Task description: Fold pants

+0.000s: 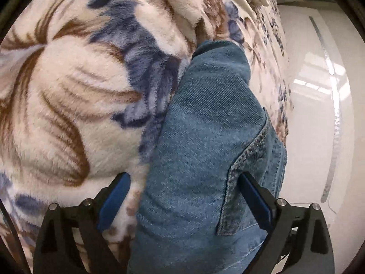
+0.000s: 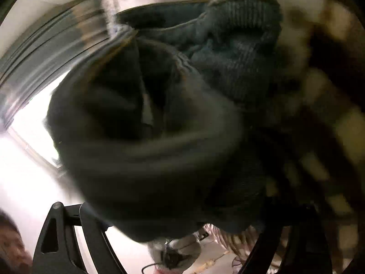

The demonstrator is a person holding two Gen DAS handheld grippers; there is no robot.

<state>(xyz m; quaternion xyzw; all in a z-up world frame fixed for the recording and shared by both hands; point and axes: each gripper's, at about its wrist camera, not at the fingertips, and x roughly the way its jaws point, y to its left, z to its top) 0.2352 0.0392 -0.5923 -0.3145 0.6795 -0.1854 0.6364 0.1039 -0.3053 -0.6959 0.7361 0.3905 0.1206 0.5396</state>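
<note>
Pants on floral blanket, both tools low over fabric.
Left tool spread astride pants, long axis running away; right tool blurred, apparently buried in denim, state unreadable.

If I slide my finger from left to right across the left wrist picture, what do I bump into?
Fuzzy flowered blanket → blue jeans → shiny white floor.

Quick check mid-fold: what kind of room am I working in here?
Probably a bedroom: the jeans lie on a plush floral blanket like bedding, with glossy pale floor beside it. The right wrist view is too blurred to add anything.
</note>
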